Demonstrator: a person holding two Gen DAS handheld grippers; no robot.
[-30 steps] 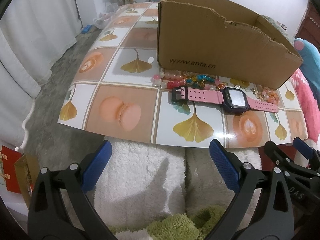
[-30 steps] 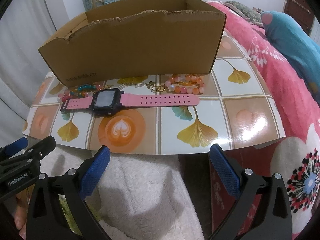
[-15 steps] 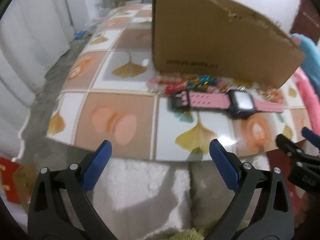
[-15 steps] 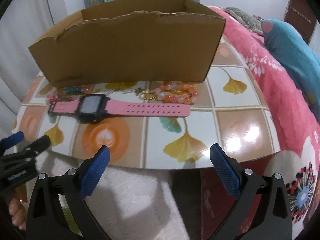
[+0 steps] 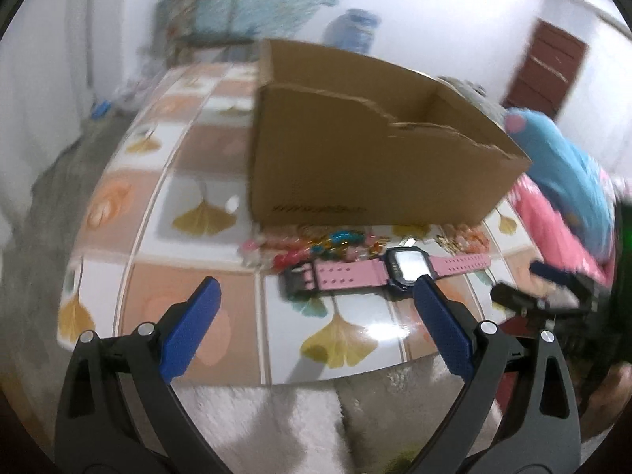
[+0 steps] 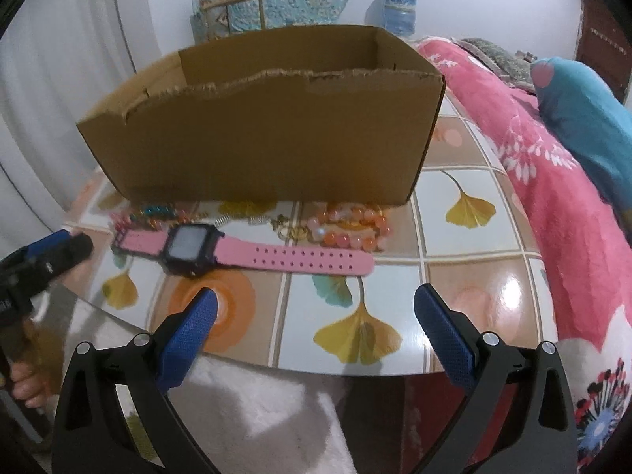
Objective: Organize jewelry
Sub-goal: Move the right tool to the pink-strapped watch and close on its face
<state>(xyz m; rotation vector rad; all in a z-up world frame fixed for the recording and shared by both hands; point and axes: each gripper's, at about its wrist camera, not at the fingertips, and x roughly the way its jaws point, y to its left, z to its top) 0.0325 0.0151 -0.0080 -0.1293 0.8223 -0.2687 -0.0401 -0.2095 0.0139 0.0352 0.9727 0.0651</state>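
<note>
A pink-strapped watch lies flat on the tiled table in front of an open cardboard box. Coloured bead bracelets lie by the strap's buckle end. Orange-pink bead bracelets and a small gold piece lie at the other end. My left gripper is open and empty, over the table's near edge just short of the watch. My right gripper is open and empty, in front of the watch strap.
A pink floral bedcover and a blue pillow lie to the right of the table. White fluffy fabric lies below the table's near edge. A chair and a water bottle stand behind the box.
Both grippers have moved forward and up toward the table; their fingertips now overlap its near edge. The watch, beads and box have not moved.
</note>
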